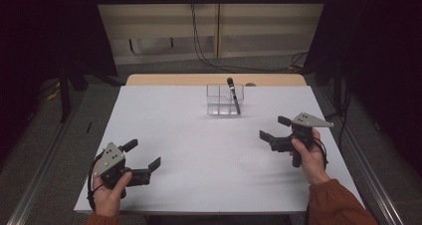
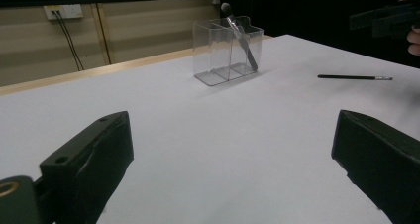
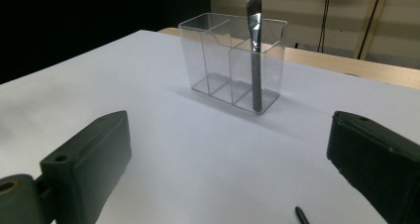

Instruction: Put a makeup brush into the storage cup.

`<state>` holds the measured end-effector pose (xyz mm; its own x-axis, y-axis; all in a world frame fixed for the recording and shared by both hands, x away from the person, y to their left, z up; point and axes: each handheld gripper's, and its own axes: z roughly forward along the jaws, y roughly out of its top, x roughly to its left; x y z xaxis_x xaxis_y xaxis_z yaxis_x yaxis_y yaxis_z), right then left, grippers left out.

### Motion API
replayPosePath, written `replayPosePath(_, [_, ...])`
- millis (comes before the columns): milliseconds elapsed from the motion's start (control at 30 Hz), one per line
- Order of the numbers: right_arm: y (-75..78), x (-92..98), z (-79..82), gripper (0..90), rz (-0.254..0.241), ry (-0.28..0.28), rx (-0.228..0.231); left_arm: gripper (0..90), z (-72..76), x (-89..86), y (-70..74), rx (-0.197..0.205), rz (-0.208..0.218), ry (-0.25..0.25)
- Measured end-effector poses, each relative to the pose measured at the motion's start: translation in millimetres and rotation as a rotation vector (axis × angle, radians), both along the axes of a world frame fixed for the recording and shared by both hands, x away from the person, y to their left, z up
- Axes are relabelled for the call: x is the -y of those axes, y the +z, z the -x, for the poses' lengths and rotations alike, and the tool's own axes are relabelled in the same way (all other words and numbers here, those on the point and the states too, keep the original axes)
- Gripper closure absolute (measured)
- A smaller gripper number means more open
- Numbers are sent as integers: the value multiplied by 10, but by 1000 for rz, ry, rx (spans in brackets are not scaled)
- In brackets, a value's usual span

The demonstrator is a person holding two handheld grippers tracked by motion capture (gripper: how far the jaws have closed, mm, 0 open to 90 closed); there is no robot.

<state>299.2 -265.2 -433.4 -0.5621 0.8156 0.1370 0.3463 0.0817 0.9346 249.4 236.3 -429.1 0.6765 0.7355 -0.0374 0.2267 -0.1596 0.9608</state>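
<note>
A clear three-compartment organizer [image 1: 225, 99] stands at the far middle of the white table [image 1: 199, 150]. A makeup brush [image 1: 233, 93] leans in its right compartment, bristles up. In the left gripper view the organizer [image 2: 228, 50] and brush [image 2: 241, 38] stand ahead, and a thin black brush [image 2: 354, 77] lies flat on the table to the right, below the right gripper [image 2: 389, 18]. My left gripper [image 1: 145, 154] is open at the near left, holding nothing. My right gripper [image 1: 271, 127] is open at the right, above the table. In the right gripper view the organizer [image 3: 233, 60] is ahead, and the thin brush's tip [image 3: 301, 215] shows between the jaws.
A wooden strip [image 1: 214, 79] borders the table's far edge. Cables [image 1: 199, 46] hang down the back wall to the floor. Dark curtains flank both sides. Bare table surface lies between the two grippers.
</note>
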Motion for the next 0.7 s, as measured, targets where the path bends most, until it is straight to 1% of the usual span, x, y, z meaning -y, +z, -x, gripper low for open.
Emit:
replayPosePath(33, [-6,9,34,30,-10,10,9,26,0,-2,0,0,1,0])
replayPosePath(67, [-9,14,67,28,-10,15,19,26,0,-1,0,1,1,1])
replayPosePath(133, [-2,16,129,28,-2,11,34,26,0,1,-1,-3,-1,1])
replayPosePath(233, [4,33,218,28,-2,10,56,26,2,7,-3,-4,-1,-4])
replayPosePath(367, [-27,90,293,28,-8,-1,52,26,-1,-5,-4,-2,3,-3])
replayPosePath(433, [-48,126,315,28,-25,-15,57,26,-1,-22,-9,-2,4,4])
replayPosePath(567, [-64,190,384,28,-25,-34,74,24,-14,-45,-21,-7,14,9])
replayPosePath(633, [-69,220,428,28,-26,-49,79,24,-14,-55,-23,-10,8,8])
replayPosePath(700, [-80,246,475,28,-30,-57,83,24,-7,-50,-17,-5,14,7])
